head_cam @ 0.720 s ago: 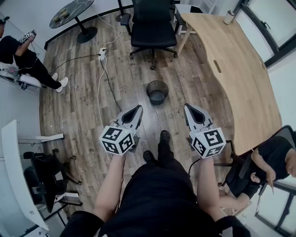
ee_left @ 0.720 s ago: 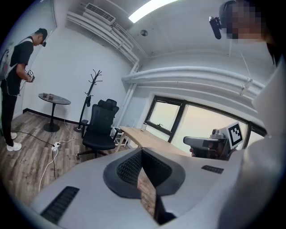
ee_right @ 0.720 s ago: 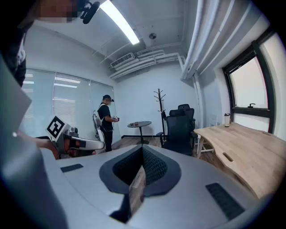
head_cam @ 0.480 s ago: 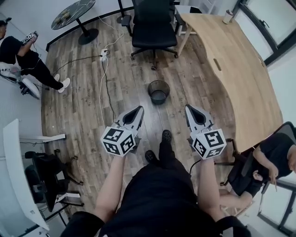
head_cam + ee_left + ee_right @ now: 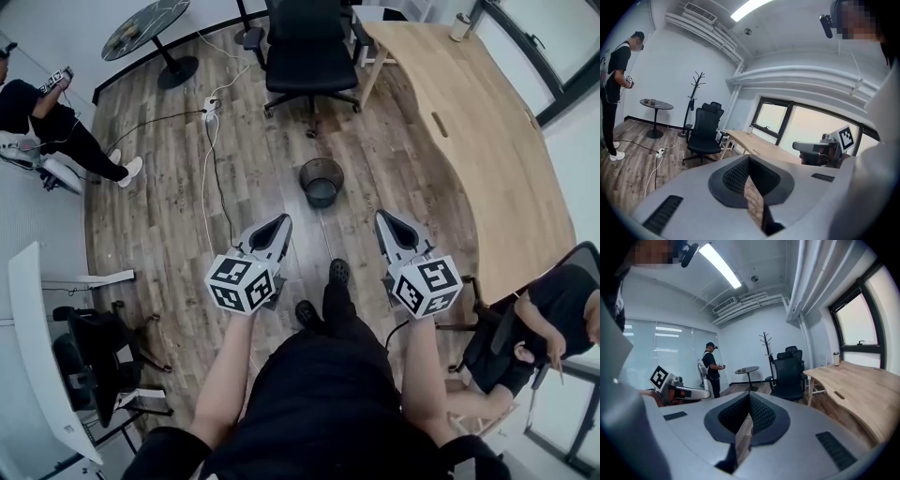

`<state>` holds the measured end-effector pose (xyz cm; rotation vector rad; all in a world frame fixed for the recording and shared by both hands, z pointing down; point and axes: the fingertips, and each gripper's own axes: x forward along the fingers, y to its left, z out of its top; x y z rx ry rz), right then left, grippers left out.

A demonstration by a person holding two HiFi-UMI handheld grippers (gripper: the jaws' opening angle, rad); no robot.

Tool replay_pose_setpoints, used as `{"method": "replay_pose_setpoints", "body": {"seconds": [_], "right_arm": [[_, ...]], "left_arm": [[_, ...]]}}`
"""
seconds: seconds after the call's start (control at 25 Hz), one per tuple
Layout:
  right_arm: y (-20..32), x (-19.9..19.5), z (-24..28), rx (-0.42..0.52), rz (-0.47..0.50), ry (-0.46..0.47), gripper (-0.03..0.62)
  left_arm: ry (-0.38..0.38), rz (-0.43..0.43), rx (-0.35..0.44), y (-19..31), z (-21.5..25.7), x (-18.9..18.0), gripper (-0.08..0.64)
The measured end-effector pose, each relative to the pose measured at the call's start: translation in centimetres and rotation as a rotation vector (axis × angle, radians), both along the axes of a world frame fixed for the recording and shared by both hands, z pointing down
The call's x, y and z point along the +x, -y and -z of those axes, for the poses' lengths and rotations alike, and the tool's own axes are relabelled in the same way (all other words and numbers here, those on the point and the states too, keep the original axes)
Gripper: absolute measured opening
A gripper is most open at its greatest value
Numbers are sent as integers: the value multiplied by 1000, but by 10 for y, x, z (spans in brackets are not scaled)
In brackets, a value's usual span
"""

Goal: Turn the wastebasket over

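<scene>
Nearest us, the left gripper (image 5: 277, 223) and the right gripper (image 5: 384, 219) are held side by side above the person's shoes (image 5: 337, 273). Each has its jaws pressed together with nothing between them. Beyond and between them we see the wastebasket (image 5: 322, 182), a dark mesh bin standing upright on the wooden floor (image 5: 169, 197), mouth upward, well apart from both grippers. Farther on stand a black office chair (image 5: 305, 52) and, to the right, the curved wooden table (image 5: 487, 141).
</scene>
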<state>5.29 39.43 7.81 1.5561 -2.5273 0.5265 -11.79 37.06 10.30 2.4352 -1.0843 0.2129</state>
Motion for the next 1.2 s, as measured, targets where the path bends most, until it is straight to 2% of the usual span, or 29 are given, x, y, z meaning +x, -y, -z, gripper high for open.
{"method": "replay_pose_setpoints", "body": {"seconds": [0.24, 0.72, 0.92, 1.2], "right_arm": [[26, 12, -6, -9, -4, 60, 32], [108, 53, -15, -3, 49, 57, 32], [122, 57, -33, -45, 60, 66, 32], [151, 59, -51, -97, 40, 59, 32]], "left_arm": [[21, 4, -3, 26, 1, 7, 17], [49, 59, 9, 88, -3, 45, 17], [67, 66, -32, 96, -19, 51, 17], [58, 66, -93, 133, -37, 51, 17]]}}
